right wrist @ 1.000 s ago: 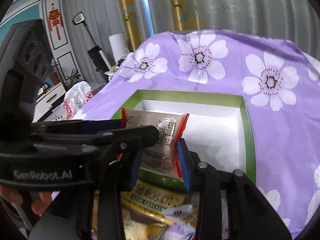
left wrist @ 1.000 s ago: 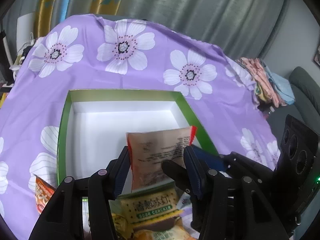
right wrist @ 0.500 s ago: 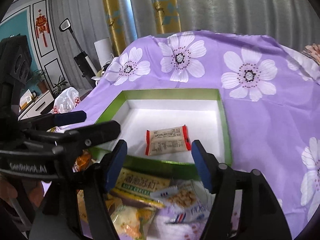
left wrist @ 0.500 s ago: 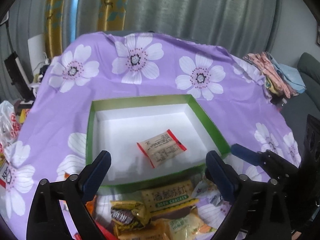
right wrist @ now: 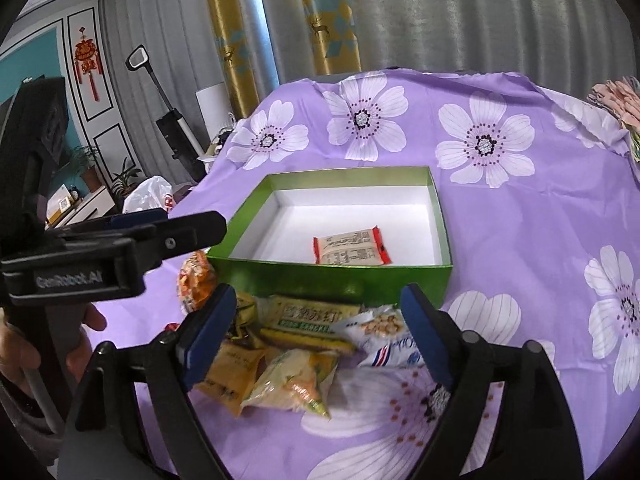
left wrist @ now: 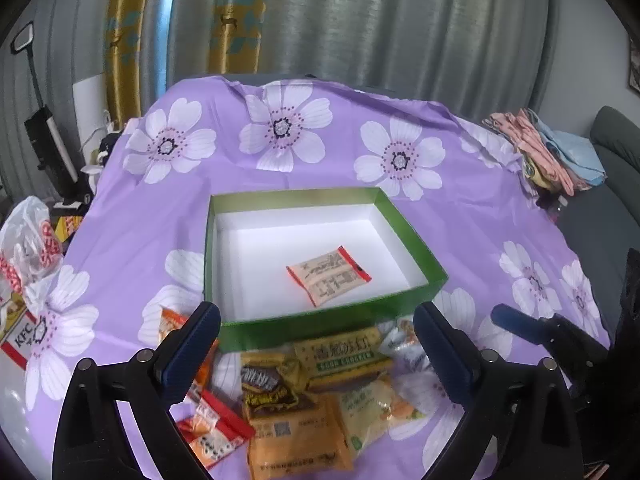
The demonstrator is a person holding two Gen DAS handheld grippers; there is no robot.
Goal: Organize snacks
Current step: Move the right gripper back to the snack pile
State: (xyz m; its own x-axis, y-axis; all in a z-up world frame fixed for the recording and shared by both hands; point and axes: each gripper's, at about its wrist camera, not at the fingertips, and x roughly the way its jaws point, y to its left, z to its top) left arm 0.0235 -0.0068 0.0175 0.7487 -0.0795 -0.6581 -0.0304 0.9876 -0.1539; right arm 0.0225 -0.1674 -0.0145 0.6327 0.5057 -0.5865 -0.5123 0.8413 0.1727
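Grey pleated curtains with gold panels form the backdrop, and a table is shown draped in a purple cloth (left wrist: 320, 184) printed with white flowers. On the cloth a shallow green box (left wrist: 412, 236) with a white interior is set with its long near wall facing the pile of snacks, so that packets can be lifted a short way over the rim and dropped in. One orange-edged packet (left wrist: 329, 276) is seen lying flat on the box floor, toward the near right part, printed side up; it is touched by neither gripper. The remaining snacks are heaped on the cloth just in front of the near wall: a green soda cracker pack (left wrist: 344, 354) lies closest to the box, a dark chocolate-coloured wrapper (left wrist: 266, 386) beside it, an orange pouch (left wrist: 296, 440) nearer the camera, and a red-and-white packet (left wrist: 212, 428) to the left.

The left gripper (left wrist: 316, 344) is held above this heap with its blue-padded jaws spread wide and nothing between the pads. The right gripper (right wrist: 316, 328) is likewise poised over the heap; its jaws are opening, and no packet is pressed by them, only loose snacks being visible beyond the gap. In the right wrist view the left gripper's black body is seen crossing at left, with part of a hand (right wrist: 16, 352) around its handle. Both tools are judged to be placed for choosing a next packet. A white plastic bag (left wrist: 28, 240) rests at the table's left edge.
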